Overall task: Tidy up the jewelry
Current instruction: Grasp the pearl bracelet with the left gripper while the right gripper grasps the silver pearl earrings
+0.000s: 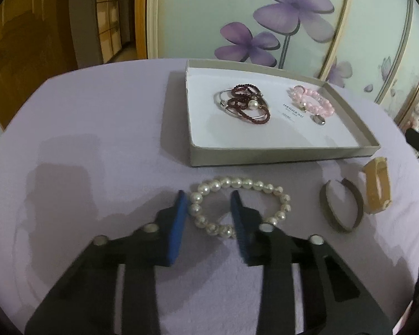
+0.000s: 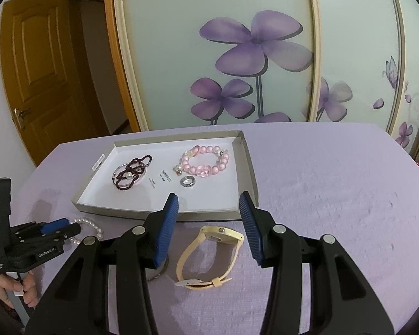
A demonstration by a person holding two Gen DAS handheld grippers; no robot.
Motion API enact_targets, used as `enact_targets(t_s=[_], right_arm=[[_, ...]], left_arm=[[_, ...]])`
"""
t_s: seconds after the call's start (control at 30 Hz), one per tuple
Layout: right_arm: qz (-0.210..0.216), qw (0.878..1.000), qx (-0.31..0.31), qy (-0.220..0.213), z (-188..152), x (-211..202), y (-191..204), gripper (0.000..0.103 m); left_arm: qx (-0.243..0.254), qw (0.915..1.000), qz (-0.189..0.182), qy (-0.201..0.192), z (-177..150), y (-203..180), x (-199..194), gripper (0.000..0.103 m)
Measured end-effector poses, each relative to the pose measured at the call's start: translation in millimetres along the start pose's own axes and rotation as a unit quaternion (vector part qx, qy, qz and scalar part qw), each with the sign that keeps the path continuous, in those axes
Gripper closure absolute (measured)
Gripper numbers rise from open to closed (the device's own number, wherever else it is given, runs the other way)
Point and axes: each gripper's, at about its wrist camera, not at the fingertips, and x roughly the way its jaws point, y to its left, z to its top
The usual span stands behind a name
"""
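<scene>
A white pearl bracelet (image 1: 237,205) lies on the purple cloth in front of the shallow grey box (image 1: 279,155). My left gripper (image 1: 209,203) is open, its fingers astride the bracelet's left side. The box holds a dark red beaded bracelet with a silver bangle (image 1: 244,103), a pink bead bracelet (image 1: 312,102) and a small ring (image 2: 187,181). My right gripper (image 2: 209,206) is open and empty above a cream wristwatch (image 2: 209,254), just short of the box (image 2: 164,212). A brown cuff bangle (image 1: 340,206) lies beside the watch (image 1: 377,187).
The purple-covered table (image 2: 335,195) runs right of the box. A sliding wardrobe with purple flowers (image 2: 254,44) stands behind it. A wooden door (image 2: 42,78) is at the left. My left gripper also shows in the right wrist view (image 2: 58,224).
</scene>
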Motion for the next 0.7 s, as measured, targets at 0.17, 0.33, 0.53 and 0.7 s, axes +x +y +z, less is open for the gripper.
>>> enact_targets(t_s=[0.17,0.33,0.53,0.7], right_arm=[[0.006,1.000,-0.001,0.002,-3.2,-2.3,2.4,0.056],[0.024,1.000,-0.012,0.001,-9.2,-11.2,9.7,0.056],[0.061,0.998,-0.029,0.012,-22.9,-16.2,26.1,0.056],[0.115,0.991,-0.066,0.036,-43.9,-13.7,53.1,0.056]], left_arm=[[0.008,1.0000,0.004,0.001,1.3,-3.6,0.7,0.093],[-0.003,0.9999,-0.004,-0.013,2.5,2.8,-5.7,0.094],[-0.014,0.9977,-0.023,-0.062,14.3,11.1,-40.7,0.094],[-0.022,0.9929,-0.033,-0.112,26.8,17.0,-78.6,0.094]])
